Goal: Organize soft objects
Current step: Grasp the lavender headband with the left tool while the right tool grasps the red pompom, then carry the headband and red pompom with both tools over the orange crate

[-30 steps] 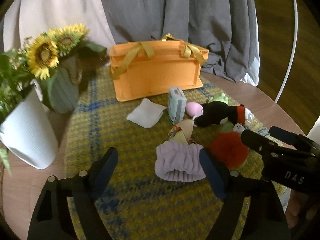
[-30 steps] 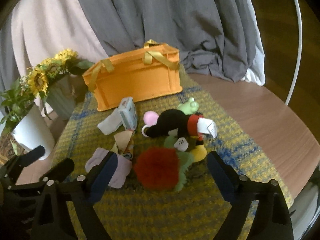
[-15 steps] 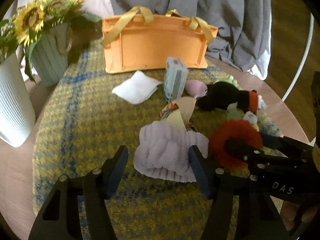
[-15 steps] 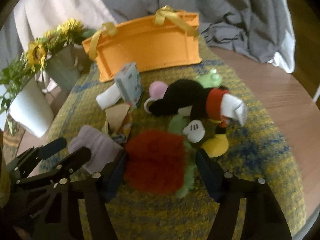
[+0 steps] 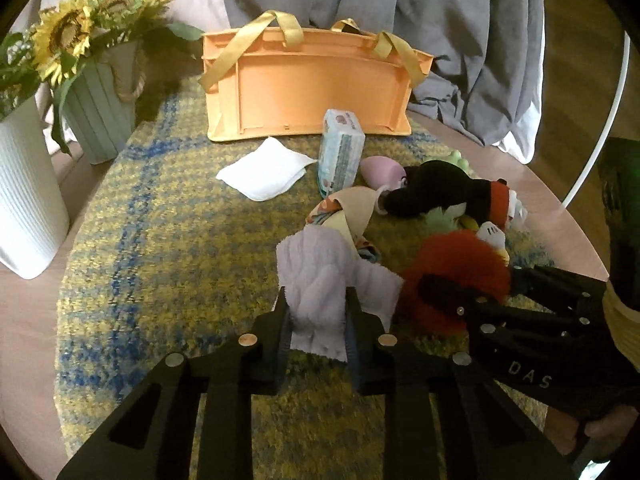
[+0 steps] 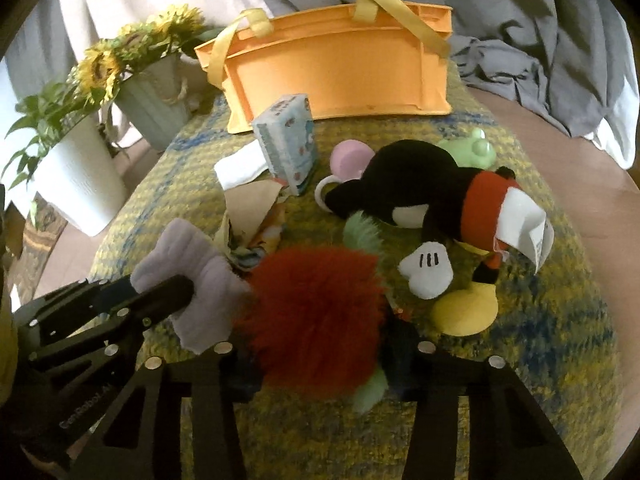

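My left gripper (image 5: pixel 318 320) is shut on a lilac plush headband (image 5: pixel 320 280), pinching its near edge on the rug; it also shows in the right wrist view (image 6: pixel 192 264). My right gripper (image 6: pixel 324 356) is closed around a red fluffy pom-pom toy (image 6: pixel 316 304) with green fringe; the fingers are mostly hidden by fur. The pom-pom also shows in the left wrist view (image 5: pixel 456 268). A black mouse plush (image 6: pixel 420 196), a pink puff (image 6: pixel 348 156), a green frog toy (image 6: pixel 476 146), a tissue pack (image 6: pixel 286 146), a white cloth (image 5: pixel 266 168) and a folded patterned cloth (image 5: pixel 348 212) lie behind. An orange tote box (image 5: pixel 308 88) stands at the back.
A yellow-blue woven rug (image 5: pixel 160 240) covers the round wooden table (image 6: pixel 592 184). A white vase (image 5: pixel 24 200) and a green sunflower pot (image 5: pixel 100 116) stand at the left. Grey drapes (image 5: pixel 460 40) hang behind.
Both grippers moved forward and closed: the left onto the lilac headband, the right around the red pom-pom. The headband is bunched up between the left fingers.
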Demonstrator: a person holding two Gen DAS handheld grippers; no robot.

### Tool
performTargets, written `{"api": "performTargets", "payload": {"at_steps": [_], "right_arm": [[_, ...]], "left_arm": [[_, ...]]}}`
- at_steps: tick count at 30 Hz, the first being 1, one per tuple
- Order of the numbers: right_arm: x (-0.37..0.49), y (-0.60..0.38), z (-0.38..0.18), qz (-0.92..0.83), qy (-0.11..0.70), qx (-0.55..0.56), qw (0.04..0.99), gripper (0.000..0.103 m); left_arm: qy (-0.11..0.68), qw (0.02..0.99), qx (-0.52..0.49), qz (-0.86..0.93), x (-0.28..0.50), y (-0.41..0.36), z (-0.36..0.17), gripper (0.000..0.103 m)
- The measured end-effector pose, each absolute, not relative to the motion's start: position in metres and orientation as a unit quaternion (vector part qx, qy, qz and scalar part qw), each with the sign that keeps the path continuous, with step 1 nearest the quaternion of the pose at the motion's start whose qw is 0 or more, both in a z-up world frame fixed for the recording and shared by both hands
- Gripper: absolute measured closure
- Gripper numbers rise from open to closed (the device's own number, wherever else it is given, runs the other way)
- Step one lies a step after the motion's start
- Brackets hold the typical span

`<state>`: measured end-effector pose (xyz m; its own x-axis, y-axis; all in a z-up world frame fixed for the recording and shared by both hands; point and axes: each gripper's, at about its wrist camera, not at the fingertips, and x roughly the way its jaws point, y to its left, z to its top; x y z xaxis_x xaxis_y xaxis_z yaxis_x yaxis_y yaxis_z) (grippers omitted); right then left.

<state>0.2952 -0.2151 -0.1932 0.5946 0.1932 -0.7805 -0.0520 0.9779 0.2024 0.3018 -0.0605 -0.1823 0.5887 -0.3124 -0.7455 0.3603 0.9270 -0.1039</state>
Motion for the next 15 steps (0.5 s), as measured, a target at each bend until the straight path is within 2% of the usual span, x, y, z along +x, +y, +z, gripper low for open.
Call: {"api": "performTargets", "payload": {"at_steps": [15], "right_arm": [[0.28, -0.217, -0.136, 0.074, 0.381, 0.074, 0.919, 0.058]], "left_arm": [[0.347, 0.921, 0.036, -0.173, 0.287, -0.056, -0.126, 0.08]]}}
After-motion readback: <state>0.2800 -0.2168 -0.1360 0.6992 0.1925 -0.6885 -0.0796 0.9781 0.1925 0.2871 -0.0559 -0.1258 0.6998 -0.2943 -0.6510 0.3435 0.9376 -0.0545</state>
